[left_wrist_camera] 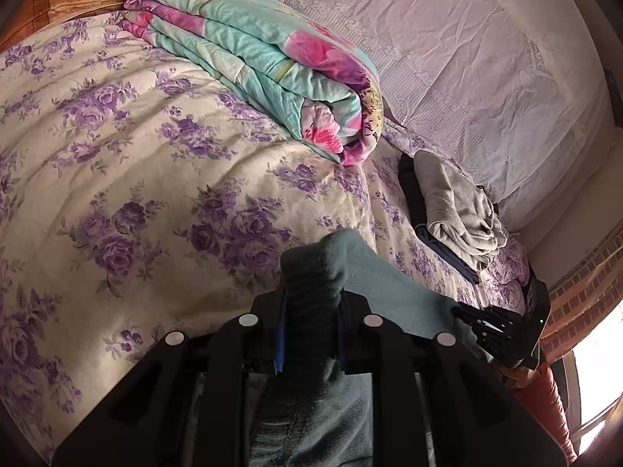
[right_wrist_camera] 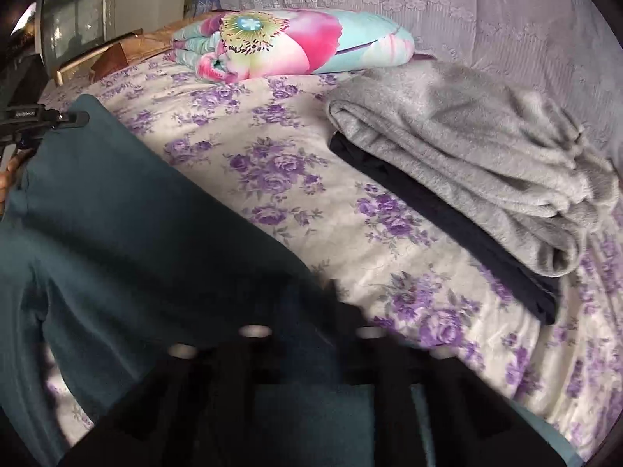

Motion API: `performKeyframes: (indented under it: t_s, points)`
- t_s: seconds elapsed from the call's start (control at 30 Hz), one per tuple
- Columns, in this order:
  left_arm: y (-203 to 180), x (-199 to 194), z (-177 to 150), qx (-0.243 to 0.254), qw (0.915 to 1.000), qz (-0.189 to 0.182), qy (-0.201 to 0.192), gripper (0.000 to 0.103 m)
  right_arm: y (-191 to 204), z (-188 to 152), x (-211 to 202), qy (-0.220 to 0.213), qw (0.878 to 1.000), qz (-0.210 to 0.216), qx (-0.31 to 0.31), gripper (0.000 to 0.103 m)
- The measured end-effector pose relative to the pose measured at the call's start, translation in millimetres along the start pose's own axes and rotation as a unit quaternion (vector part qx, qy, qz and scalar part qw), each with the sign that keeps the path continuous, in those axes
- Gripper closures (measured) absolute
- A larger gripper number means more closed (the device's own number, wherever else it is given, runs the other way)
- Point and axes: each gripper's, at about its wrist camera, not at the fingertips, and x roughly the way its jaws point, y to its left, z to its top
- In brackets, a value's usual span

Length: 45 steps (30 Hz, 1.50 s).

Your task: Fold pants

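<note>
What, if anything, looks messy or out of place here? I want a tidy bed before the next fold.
Only the grey garment stands out: it lies loosely rumpled on the dark folded clothes, its end bunched. The teal pants hang between left gripper and right gripper, both shut on them. Nothing looks damaged.

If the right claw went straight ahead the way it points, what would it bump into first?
Probably the flowery bedsheet. The right claw holds the teal pants and aims across bare sheet toward the folded quilt; depth is unclear.
</note>
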Motion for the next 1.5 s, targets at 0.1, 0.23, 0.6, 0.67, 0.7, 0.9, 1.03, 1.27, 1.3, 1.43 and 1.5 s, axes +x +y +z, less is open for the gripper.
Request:
performKeyframes:
  t_s: [0.1,0.23,0.6,0.67,0.7,0.9,1.03,1.27,1.3,1.43,1.5]
  points:
    - [0,-4,0,-0.001,0.9999,-0.006,-0.008,0.086,8,-2,-28,-0.022,1.0,-0.021,0.0,0.099]
    - [-4,-20,-1,0.007,0.999,-0.026,-0.037,0.086,33,-15,-90,-0.061,0.997,-0.053,-0.006,0.099]
    - [7,-112,-75,-0.012,0.9932,-0.068,-0.094,0.037,154,-120,-184,-0.105,0.992,-0.062,-0.021,0.099]
    - [26,-127,-90,-0.055,0.9905,-0.088,-0.09,0.033,165,-135,-180,-0.095,0.994,-0.055,-0.017,0.099]
    - [34,-134,-95,-0.075,0.9878,-0.106,-0.086,0.033,167,-141,-177,-0.091,0.994,-0.053,-0.013,0.099]
    - [27,-156,-121,-0.093,0.9886,-0.109,-0.046,0.033,167,-146,-175,-0.097,0.994,-0.052,0.007,0.099]
    - [3,-136,-127,-0.074,0.9954,-0.059,-0.014,0.033,162,-149,-173,-0.095,0.994,-0.046,0.022,0.099]
    - [6,-128,-128,-0.107,0.9941,-0.02,0.01,0.033,145,-152,-170,-0.093,0.993,-0.021,0.066,0.099]
    - [5,-131,-131,-0.109,0.9938,-0.019,0.012,0.033,143,-152,-169,-0.093,0.993,-0.018,0.07,0.099]
    - [-2,-129,-138,-0.107,0.9936,-0.022,0.031,0.033,138,-152,-165,-0.086,0.993,-0.003,0.083,0.099]
    - [-5,-124,-136,-0.105,0.9938,-0.023,0.029,0.033,137,-152,-163,-0.082,0.993,0.001,0.087,0.099]
